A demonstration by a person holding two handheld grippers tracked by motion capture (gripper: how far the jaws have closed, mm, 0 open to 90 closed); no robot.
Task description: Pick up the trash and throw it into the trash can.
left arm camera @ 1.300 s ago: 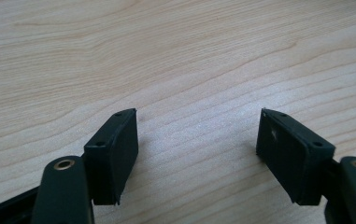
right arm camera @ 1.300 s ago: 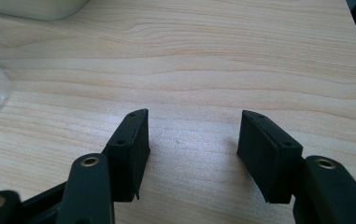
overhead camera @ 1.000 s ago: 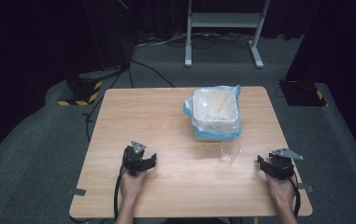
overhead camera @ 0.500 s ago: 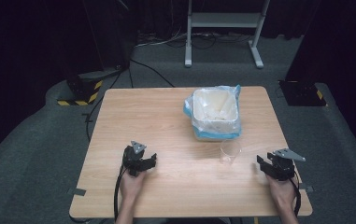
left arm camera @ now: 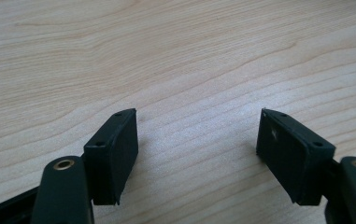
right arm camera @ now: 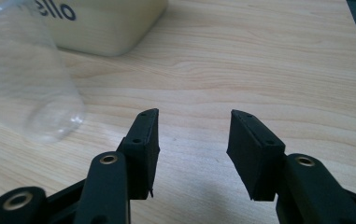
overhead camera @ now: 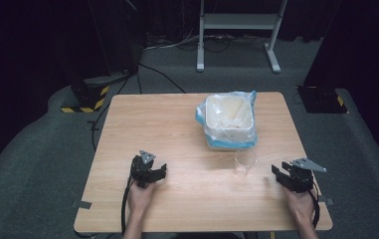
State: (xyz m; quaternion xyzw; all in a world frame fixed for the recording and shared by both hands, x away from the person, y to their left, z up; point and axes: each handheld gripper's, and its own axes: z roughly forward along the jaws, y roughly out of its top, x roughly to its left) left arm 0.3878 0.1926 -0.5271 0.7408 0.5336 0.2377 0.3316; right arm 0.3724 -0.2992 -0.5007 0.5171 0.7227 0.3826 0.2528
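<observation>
The right tongs [overhead camera: 282, 174], jaws apart and just narrowing on nothing, sit beside the clear plastic cup [overhead camera: 245, 162]; the left tongs [overhead camera: 153, 172] gape empty over the wooden worktop [overhead camera: 177, 124]. A crooked approach could tip that light cup.

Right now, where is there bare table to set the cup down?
Bare wood lies left of the lined bin, between the left gripper and the clear cup, and along the table's far left. The cup-to-right gripper gap is tight.
</observation>
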